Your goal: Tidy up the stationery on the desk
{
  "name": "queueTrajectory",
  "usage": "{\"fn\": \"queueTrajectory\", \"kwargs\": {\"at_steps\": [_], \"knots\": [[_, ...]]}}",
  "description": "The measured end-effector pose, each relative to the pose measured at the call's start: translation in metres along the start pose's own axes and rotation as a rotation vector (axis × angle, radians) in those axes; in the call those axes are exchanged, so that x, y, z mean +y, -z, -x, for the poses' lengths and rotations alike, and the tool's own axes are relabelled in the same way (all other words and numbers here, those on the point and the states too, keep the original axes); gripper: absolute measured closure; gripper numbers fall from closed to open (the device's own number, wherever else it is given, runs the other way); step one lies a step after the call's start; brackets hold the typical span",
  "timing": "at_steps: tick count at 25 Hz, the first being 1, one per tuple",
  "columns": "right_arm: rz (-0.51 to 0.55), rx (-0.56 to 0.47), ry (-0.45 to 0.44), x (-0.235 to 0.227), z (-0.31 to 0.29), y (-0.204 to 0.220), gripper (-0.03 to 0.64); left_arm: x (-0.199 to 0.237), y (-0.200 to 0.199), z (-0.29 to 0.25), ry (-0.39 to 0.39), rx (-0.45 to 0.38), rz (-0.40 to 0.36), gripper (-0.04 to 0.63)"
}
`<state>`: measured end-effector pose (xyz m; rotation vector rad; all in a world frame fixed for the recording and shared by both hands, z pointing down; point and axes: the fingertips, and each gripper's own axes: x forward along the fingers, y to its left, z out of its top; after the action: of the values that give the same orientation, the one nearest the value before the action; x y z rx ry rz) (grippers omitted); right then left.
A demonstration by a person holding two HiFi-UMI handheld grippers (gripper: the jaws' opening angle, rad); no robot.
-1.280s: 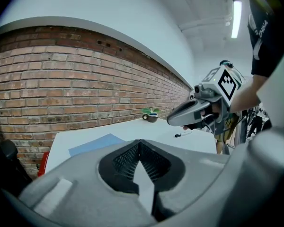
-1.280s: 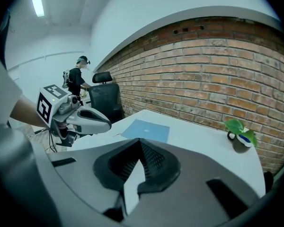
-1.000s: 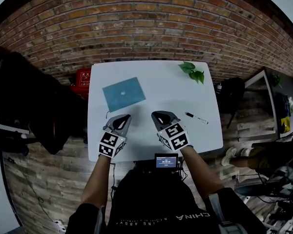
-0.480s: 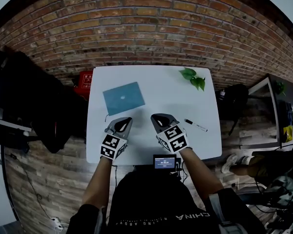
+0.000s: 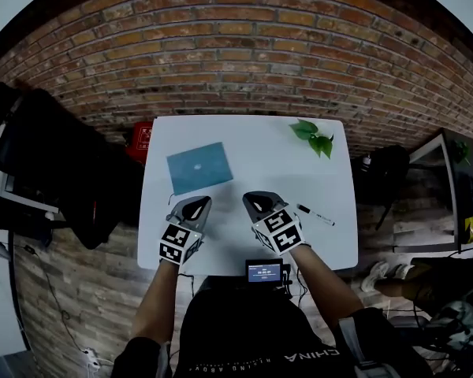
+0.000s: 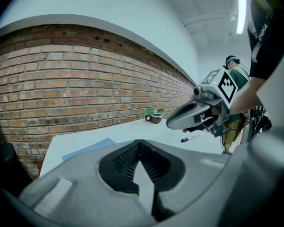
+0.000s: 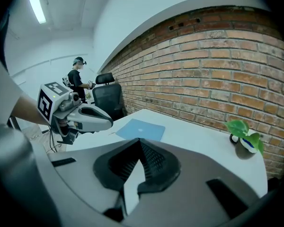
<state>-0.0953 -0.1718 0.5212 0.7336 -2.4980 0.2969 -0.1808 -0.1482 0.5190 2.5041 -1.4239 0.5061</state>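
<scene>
Black marker pen (image 5: 315, 215) lies on the white bench (image 5: 260, 132), R side, near the R tongs (image 5: 256, 201), not touching. Blue notebook (image 5: 199, 167) w/ a small pale logo at ctr lies flat further back on the L, beyond the L tongs (image 5: 195, 204). Both tongs are pressed together w/ nothing btwn them, held side by side over the near half. Small potted plant (image 5: 311, 136) at far R corner. Small screen device (image 5: 266, 272) at the near edge, digits too small to read. Red box (image 5: 142, 136) by the brick wall (image 5: 236, 46), white writing illegible. Shirt (image 5: 244, 329) print reads "CHINA"
</scene>
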Motion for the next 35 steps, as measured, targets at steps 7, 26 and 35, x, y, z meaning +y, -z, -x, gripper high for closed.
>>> {"fn": "queueTrajectory", "kwargs": {"at_steps": [7, 26, 35], "knots": [[-0.042, 0.023, -0.001, -0.002, -0.027, 0.000, 0.607, 0.038, -0.004, -0.004, -0.019, 0.015, -0.025, 0.589], [-0.297, 0.133, 0.127, -0.001, -0.144, 0.022, 0.528, 0.194, 0.067, -0.083, 0.181, 0.314, -0.136, 0.405], [-0.388, 0.174, 0.140, 0.007, -0.162, 0.040, 0.494, 0.218, 0.093, -0.112, 0.283, 0.465, -0.086, 0.387]]}}
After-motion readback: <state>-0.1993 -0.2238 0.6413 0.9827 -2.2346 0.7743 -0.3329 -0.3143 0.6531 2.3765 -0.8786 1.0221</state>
